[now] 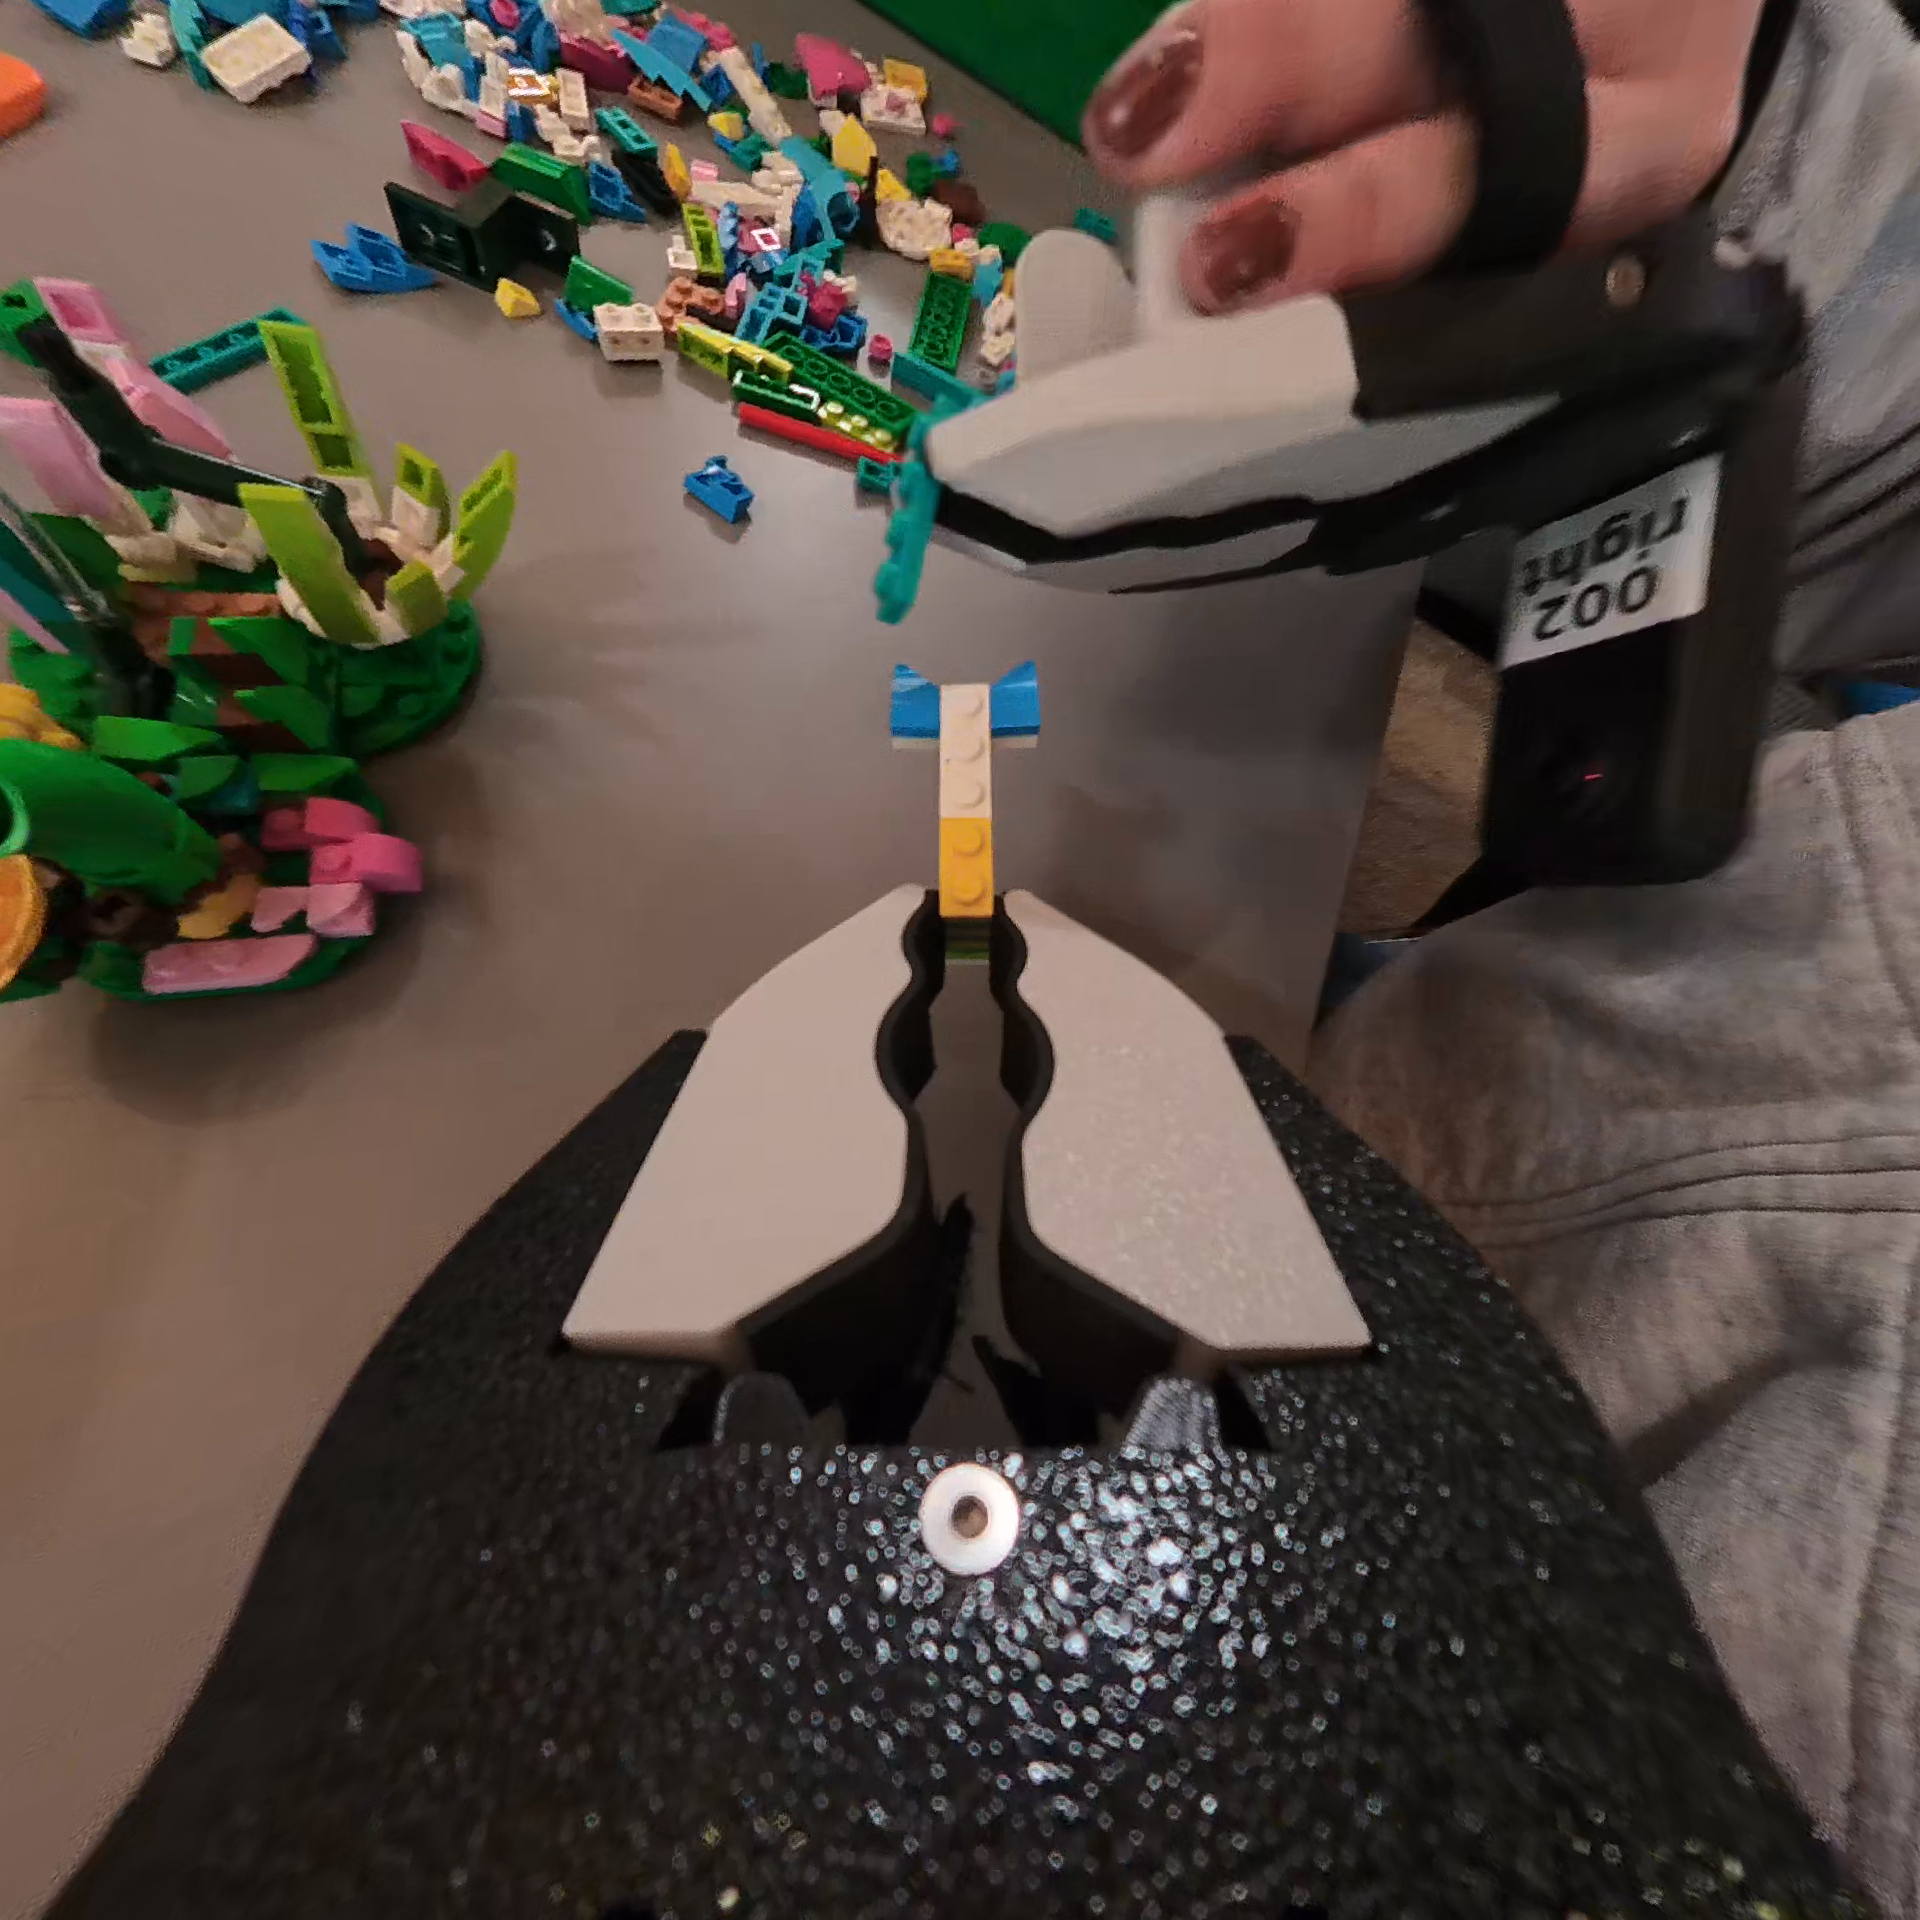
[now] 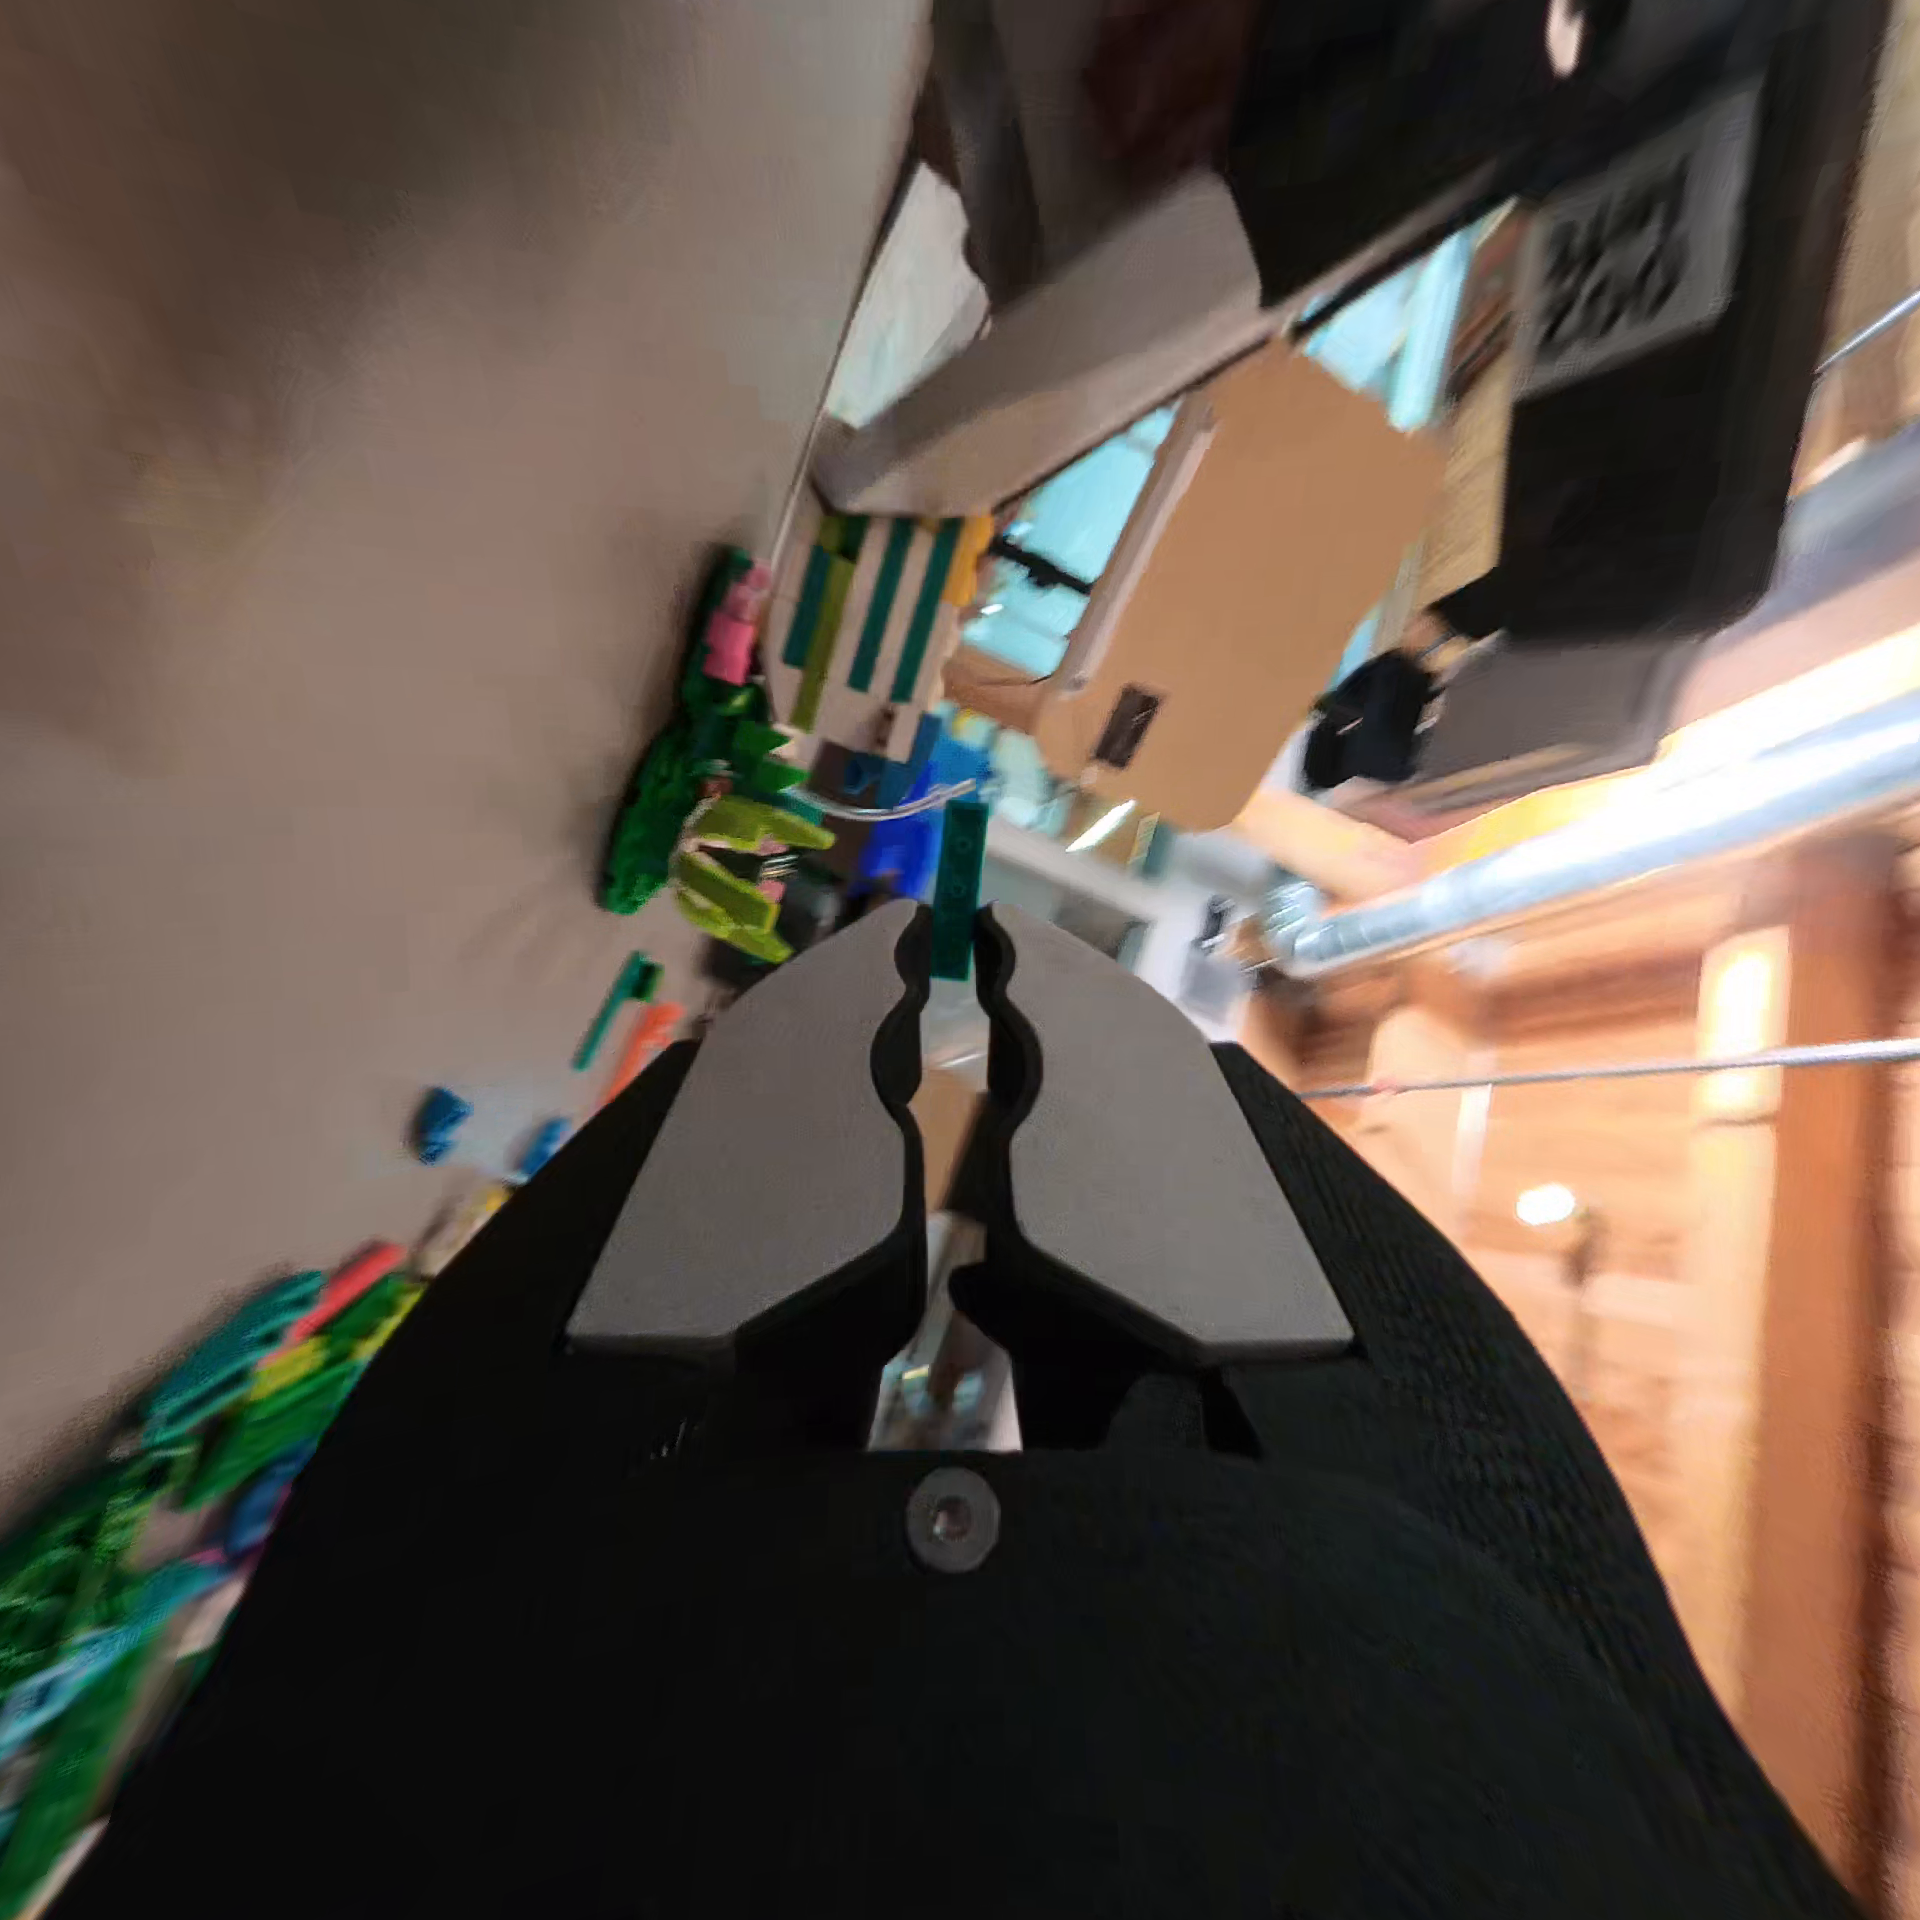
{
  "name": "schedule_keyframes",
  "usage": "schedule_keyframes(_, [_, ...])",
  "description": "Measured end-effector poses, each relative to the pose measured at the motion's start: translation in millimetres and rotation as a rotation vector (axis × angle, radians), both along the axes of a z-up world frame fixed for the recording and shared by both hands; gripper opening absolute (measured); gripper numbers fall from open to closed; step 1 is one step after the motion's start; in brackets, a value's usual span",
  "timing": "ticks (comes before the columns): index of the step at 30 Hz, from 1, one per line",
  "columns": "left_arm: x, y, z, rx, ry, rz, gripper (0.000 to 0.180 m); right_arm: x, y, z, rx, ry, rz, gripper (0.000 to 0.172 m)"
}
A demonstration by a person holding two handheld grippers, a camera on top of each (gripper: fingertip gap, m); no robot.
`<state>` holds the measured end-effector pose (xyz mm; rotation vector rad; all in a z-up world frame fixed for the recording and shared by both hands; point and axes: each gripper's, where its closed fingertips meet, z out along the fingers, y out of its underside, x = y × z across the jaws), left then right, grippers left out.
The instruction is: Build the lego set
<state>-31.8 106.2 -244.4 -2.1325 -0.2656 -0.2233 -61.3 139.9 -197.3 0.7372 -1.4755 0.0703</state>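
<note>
On the far left of the grey table (image 1: pixel 623 644) stands a built brick garden (image 1: pixel 239 727) of green leaves and pink petals. Past it, toward the back, a loose pile of bricks (image 1: pixel 727 208) lies spread out, probably so pieces can be picked from it.

In the middle, the left gripper (image 1: pixel 968 914) is clenched on the yellow end of a small brick assembly (image 1: pixel 966 790) — a yellow and white strip with two blue wedges at its far tip. It is pinched at one end, so the studded top and far end stay exposed, and held out level above the table.

On the right, the right gripper (image 1: pixel 925 499) grips a slim teal plate (image 1: pixel 906 540) that juts past its tips, just above and beyond the assembly without touching it. A hand (image 1: pixel 1351 156) holds this tool rolled onto its side — its own camera shows the table tilted.
</note>
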Motion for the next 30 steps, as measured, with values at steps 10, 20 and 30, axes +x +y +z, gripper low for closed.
schedule_keyframes(10, [12.9,2.7,8.6,0.059,-0.108,-0.064,0.008,21.5,-13.2,14.2,0.176,0.262,0.225,0.006])
schedule_keyframes(20, [22.7,4.7,7.0,0.046,-0.107,-0.114,0.008,38.9,-26.4,2.8,0.417,0.273,0.42,0.006])
schedule_keyframes(30, [-2.2,-16.2,2.8,-0.024,-0.062,-0.007,0.008,15.7,34.6,-56.1,0.724,0.071,0.29,0.006])
